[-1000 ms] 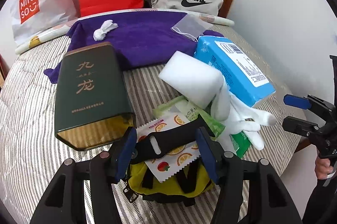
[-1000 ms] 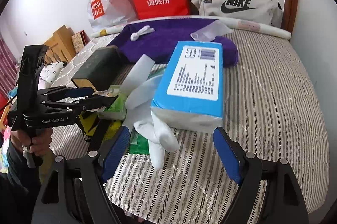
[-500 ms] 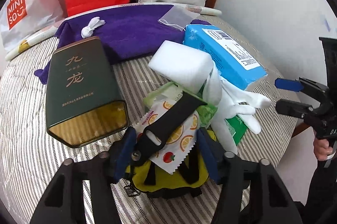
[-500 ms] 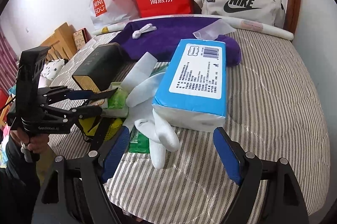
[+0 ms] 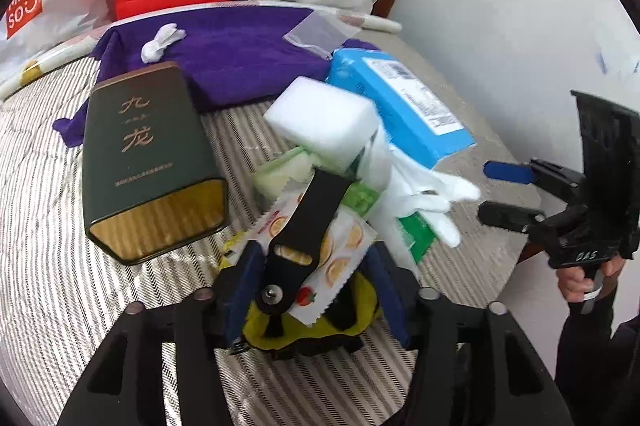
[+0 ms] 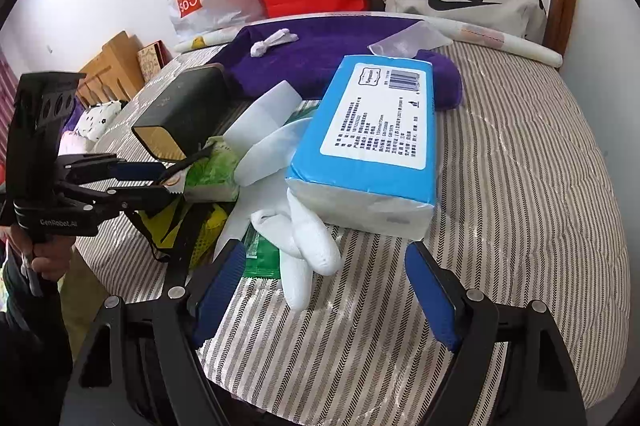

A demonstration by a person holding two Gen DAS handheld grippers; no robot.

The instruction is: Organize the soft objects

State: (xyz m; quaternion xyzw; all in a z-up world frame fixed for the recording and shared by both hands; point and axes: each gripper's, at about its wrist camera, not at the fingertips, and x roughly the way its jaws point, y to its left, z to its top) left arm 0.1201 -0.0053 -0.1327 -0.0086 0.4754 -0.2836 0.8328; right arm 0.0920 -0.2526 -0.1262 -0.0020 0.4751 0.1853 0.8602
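We're opening the left gripper [image 5: 316, 290] jaws around the floppy black strap [image 5: 308, 226]; right gripper [image 6: 324, 290] is hanging wide apart, empty.

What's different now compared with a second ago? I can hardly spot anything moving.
The left claw has crept in over the black strap, whose far end has swung up toward the white sponge. Its jaws are opening, the strap and the fruit-print packet between them, neither clearly gripped. The right claw stayed open and still; the blue tissue pack, white glove and green tin haven't shifted.
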